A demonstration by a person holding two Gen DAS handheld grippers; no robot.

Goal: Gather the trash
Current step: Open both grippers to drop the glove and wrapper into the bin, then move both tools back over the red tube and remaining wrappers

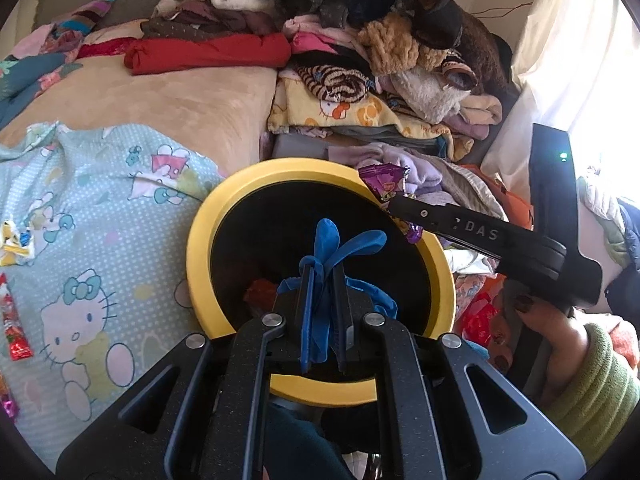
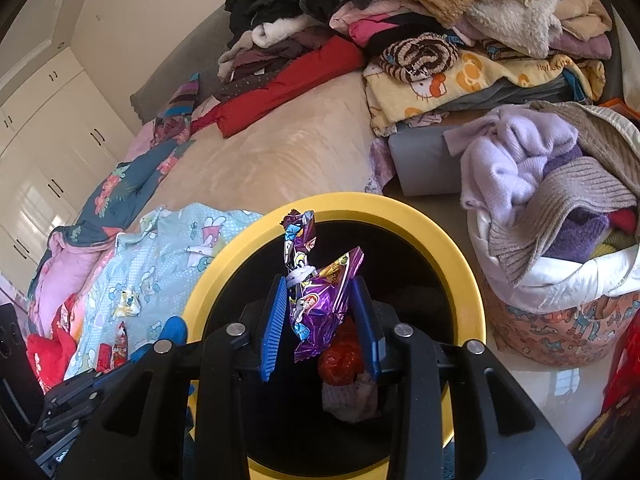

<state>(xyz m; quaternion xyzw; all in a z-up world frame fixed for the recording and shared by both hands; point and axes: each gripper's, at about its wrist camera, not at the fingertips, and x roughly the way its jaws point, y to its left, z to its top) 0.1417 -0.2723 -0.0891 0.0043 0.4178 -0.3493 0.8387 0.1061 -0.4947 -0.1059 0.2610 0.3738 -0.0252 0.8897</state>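
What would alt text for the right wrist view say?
A black claw with blue pads holds a crumpled purple foil snack wrapper over a round yellow-rimmed black bin that already contains red trash. Behind lie a beige bed and piled clothes.

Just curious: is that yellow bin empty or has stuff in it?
Not empty: red wrapper and pale crumpled scrap lie inside the bin.

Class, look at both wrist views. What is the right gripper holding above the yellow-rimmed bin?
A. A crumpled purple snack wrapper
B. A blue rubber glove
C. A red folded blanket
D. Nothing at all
A: the right gripper has a crumpled purple snack wrapper between its blue pads over the yellow-rimmed bin; the blue glove is in the left gripper.
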